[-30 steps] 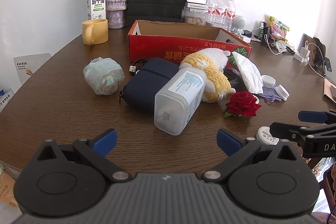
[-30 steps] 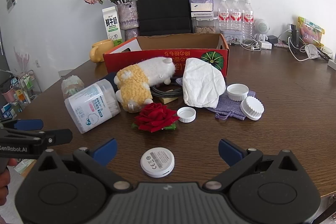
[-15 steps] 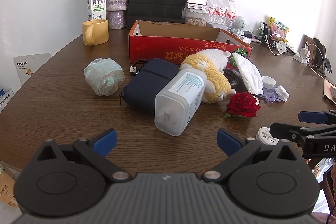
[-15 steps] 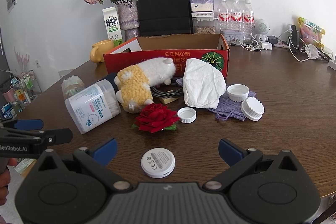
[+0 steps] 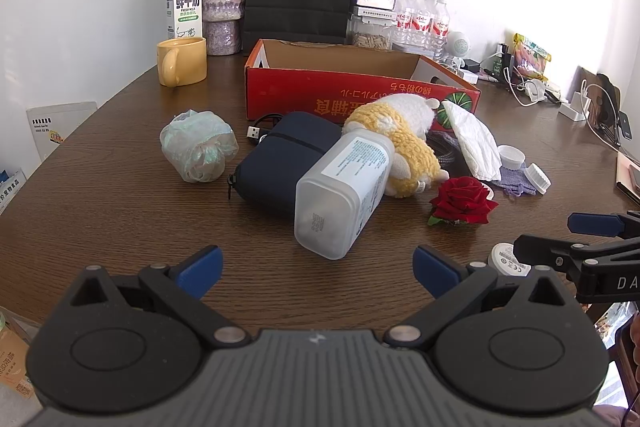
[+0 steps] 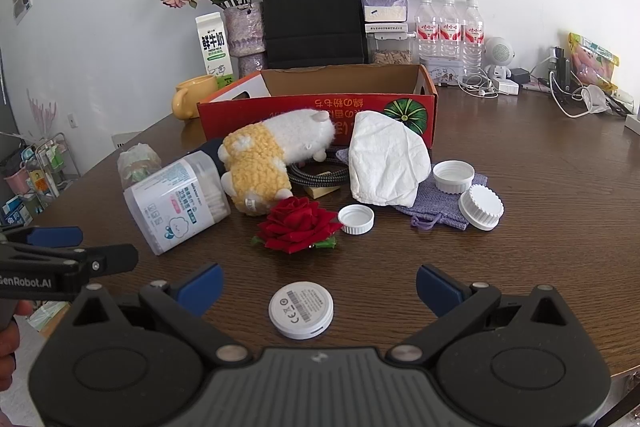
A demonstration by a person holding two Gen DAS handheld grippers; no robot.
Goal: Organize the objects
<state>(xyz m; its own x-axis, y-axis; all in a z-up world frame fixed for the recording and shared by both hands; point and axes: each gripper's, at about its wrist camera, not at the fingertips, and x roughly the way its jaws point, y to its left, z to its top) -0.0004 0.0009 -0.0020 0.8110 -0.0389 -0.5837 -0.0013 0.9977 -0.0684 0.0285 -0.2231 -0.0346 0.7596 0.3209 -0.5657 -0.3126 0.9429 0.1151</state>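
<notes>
Nothing has moved since a moment ago. My left gripper (image 5: 316, 263) is wide apart and holds nothing, near the table's (image 5: 100, 195) front edge. My right gripper (image 6: 318, 285) is wide apart too, around the white puck (image 6: 301, 309), not touching it.

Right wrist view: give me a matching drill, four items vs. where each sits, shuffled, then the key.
Items:
1. white round puck
2. red rose
3. cotton swab jar
4. yellow mug

Places:
A. on its side, against the plush toy
B. behind the red cardboard box, beside the milk carton
C. nearest the right gripper, between its fingers
D. just left of a small white cap

Pairs: 1-C, 2-D, 3-A, 4-B
</notes>
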